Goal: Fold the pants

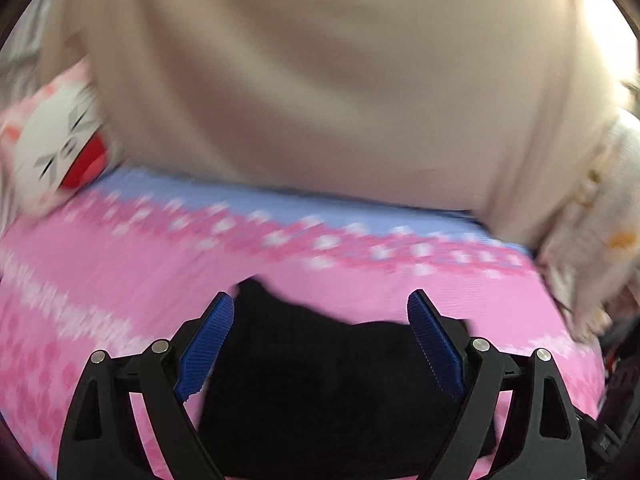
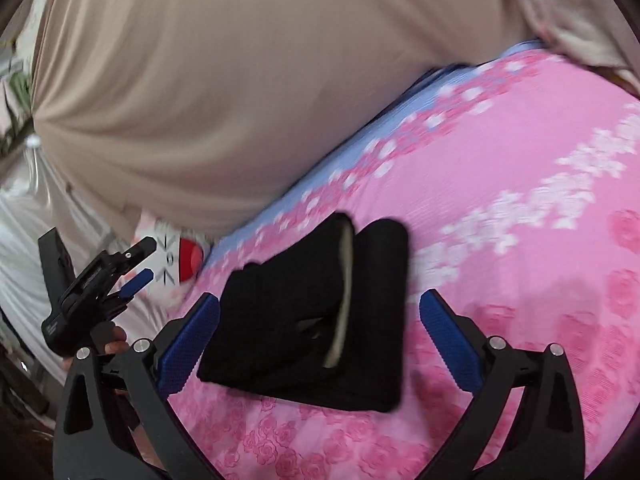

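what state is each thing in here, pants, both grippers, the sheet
black pants: folded into a compact bundle, lying on the sheet, held by neither gripper
left gripper: open, pants below and between its fingers, pads not pressing
right gripper: open, pants between its fingers, pads not pressing
pink floral sheet: spread flat under the pants

Your left hand-held gripper (image 1: 320, 308) stands with its blue pads (image 1: 434, 344) wide apart, nothing pressed between them. Below and between them lie the black pants (image 1: 320, 380), on the pink flowered bedsheet (image 1: 120, 264) with its blue border band. Beyond the sheet's edge, beige cloth (image 1: 320, 72) fills the upper view. At the far left sits a blurred white and red toy (image 1: 64, 152).
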Available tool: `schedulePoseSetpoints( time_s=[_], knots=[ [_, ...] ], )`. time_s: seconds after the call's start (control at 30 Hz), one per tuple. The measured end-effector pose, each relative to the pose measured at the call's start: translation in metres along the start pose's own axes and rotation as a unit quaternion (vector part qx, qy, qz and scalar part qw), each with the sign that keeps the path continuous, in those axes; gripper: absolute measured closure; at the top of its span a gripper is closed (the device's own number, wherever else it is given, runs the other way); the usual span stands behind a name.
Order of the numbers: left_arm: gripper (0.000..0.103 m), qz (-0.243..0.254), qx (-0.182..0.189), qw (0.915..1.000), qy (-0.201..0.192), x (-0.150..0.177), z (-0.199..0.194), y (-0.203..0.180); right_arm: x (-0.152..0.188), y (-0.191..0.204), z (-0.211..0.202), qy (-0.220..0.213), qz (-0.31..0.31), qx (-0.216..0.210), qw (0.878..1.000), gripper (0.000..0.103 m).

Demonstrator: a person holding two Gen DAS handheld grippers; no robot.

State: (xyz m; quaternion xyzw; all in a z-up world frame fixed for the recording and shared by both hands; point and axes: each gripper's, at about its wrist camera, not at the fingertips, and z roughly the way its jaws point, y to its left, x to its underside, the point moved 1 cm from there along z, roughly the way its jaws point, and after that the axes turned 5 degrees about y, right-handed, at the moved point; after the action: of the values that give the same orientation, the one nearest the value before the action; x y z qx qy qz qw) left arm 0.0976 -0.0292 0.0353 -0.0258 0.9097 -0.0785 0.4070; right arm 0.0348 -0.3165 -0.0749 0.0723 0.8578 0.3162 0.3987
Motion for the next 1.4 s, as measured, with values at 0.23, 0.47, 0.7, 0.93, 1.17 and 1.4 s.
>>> schedulePoseSetpoints(
  time_s=[0.23, 0.47, 0.7, 0.93, 1.17, 1.4],
  knots=[
    [0.017, -0.003, -0.110, 0.9926, 0.052, 0.028, 0.031, 0.073, -0.006, 0.004, 0.066, 0.053, -0.002, 0.053, 0.997, 0.005],
    [0.017, 0.015, -0.110, 0.9897, 0.090, 0.039, 0.060, 0.096, -0.009, 0.034, 0.070, 0.054, -0.084, 0.123, 0.987, 0.103],
    [0.017, 0.031, -0.119, 0.9868, 0.106, 0.047, 0.078, 0.112, -0.011, -0.009, 0.025, 0.013, -0.008, 0.226, 0.974, 0.102],
    [0.017, -0.027, -0.068, 0.9829, 0.169, 0.057, 0.109, 0.131, -0.017, 0.132, 0.105, 0.095, -0.156, 0.043, 0.982, 0.060],
    [0.017, -0.056, -0.094, 0.9837, 0.143, 0.054, 0.084, 0.165, -0.014, 0.200, 0.306, 0.233, -0.232, 0.053, 0.943, 0.066],
    [0.017, -0.099, -0.113, 0.9786, 0.141, 0.053, 0.074, 0.210, -0.062, 0.153, 0.293, 0.154, -0.119, 0.037, 0.980, 0.088]
  ],
)
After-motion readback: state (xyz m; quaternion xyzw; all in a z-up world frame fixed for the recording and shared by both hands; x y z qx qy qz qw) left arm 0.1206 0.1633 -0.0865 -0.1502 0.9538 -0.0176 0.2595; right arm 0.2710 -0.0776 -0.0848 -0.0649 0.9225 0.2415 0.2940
